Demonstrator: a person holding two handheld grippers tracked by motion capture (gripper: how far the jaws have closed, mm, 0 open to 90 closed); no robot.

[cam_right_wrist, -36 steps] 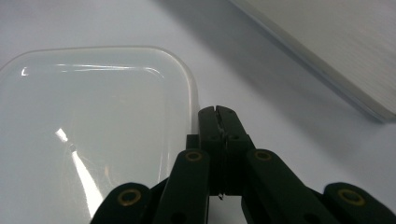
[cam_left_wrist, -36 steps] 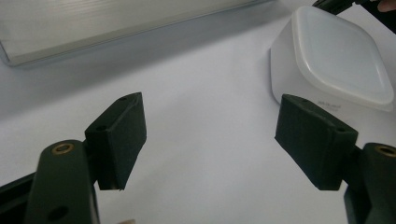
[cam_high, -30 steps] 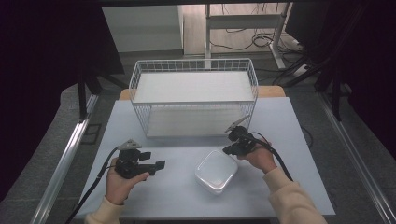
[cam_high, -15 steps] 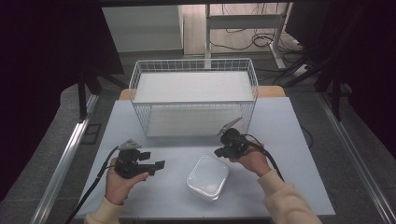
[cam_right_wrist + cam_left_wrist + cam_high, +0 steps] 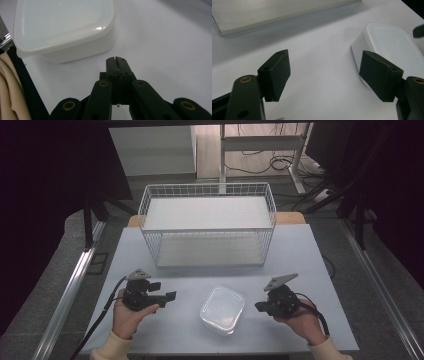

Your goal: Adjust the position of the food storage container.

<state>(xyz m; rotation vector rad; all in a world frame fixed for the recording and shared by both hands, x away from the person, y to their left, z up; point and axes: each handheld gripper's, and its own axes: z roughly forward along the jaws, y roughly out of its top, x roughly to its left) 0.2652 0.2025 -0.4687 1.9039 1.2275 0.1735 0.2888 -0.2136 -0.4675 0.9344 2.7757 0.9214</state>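
A translucent white lidded plastic container (image 5: 223, 309) rests on the table near the front middle. In the left gripper view the container (image 5: 394, 47) lies to the right, past the right jaw. My left gripper (image 5: 170, 296) is held at the container's left with its jaws wide apart and nothing between them (image 5: 324, 75). On the other side, my right gripper (image 5: 259, 306) points at the container with its jaws pressed together on nothing (image 5: 117, 60). The container (image 5: 62, 30) sits just ahead of those tips, a small gap away.
A white wire basket (image 5: 207, 227) with a pale floor stands at the back middle of the table (image 5: 305, 255). A metal rail (image 5: 70, 290) runs along the left side. Cables (image 5: 100, 320) trail from both grippers toward the front edge.
The right gripper pushed the container leftward and toward the front, then drew back to the right. The left gripper stayed in place.
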